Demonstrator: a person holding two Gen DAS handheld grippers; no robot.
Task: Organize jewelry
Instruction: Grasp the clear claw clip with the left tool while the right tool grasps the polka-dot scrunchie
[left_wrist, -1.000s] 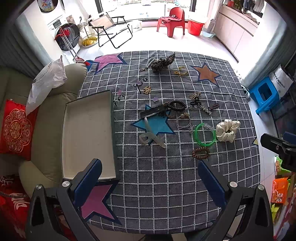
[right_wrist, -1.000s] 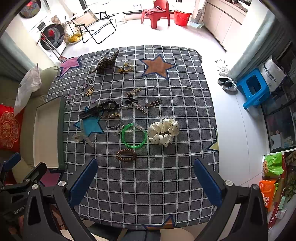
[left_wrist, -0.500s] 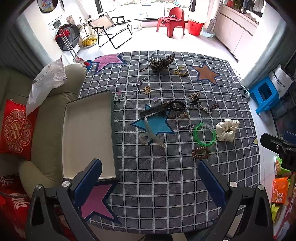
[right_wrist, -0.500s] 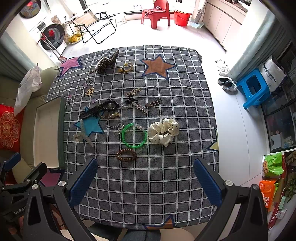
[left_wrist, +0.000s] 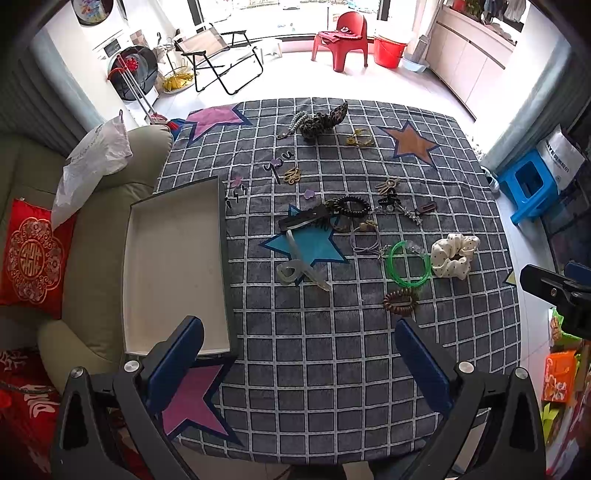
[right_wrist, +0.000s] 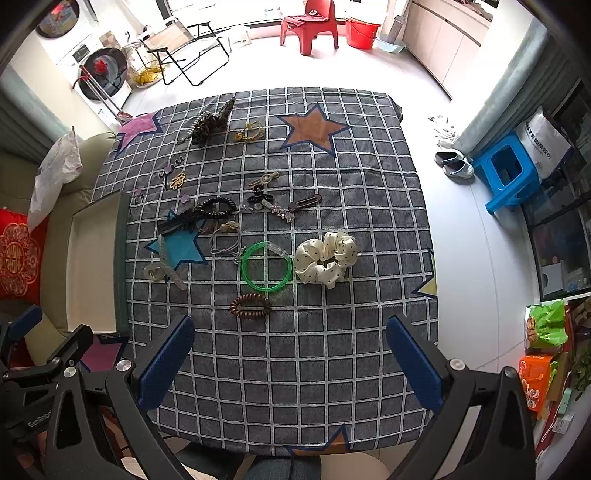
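Jewelry and hair pieces lie scattered mid-surface on the grey checked, star-patterned cloth (left_wrist: 332, 350): a green plastic bangle (right_wrist: 266, 267), a cream dotted fabric scrunchie (right_wrist: 327, 258), a brown coiled hair tie (right_wrist: 250, 305). The shallow white rectangular tray (left_wrist: 173, 266) at the left edge holds nothing, so sorting hasn't begun. My left claw (left_wrist: 299, 365) and right claw (right_wrist: 290, 363) hover spread wide, gripping nothing.

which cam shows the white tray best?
Left wrist: the whole tray is visible, its inside open to view and bare. Right wrist catches it only at the frame's left, squeezed narrow by the fisheye.
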